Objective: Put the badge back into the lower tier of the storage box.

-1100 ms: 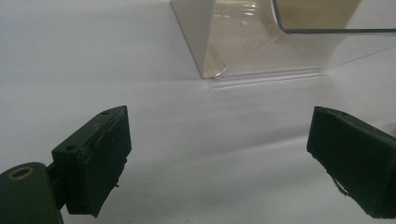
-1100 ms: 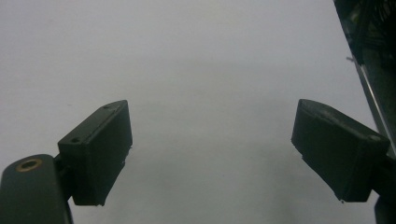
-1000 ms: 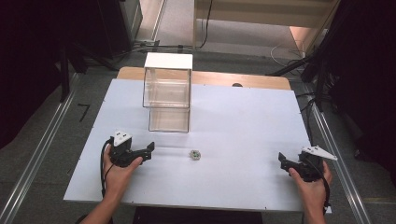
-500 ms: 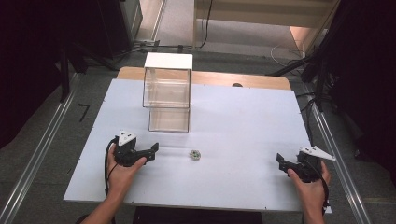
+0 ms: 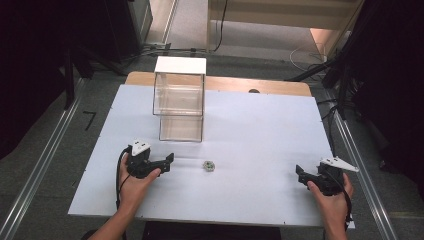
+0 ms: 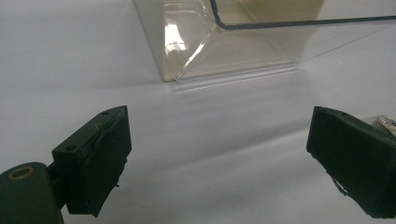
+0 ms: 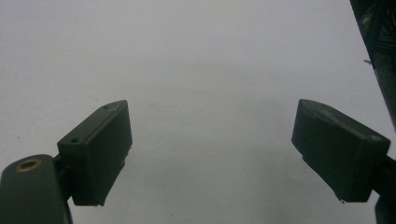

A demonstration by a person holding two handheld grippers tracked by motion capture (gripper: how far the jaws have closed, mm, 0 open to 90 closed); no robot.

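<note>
The small metal part [image 5: 208,165] lies on the white tabletop [image 5: 260,130], lower centre of the high view, below the clear box [image 5: 179,107]. Left tongs [image 5: 169,161], jaws wide apart and empty, sit just left of it. Right tongs [image 5: 300,173], likewise spread and empty, rest at lower right.

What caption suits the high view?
Left gripper open near a small metal part; right gripper open, clear box behind.
</note>
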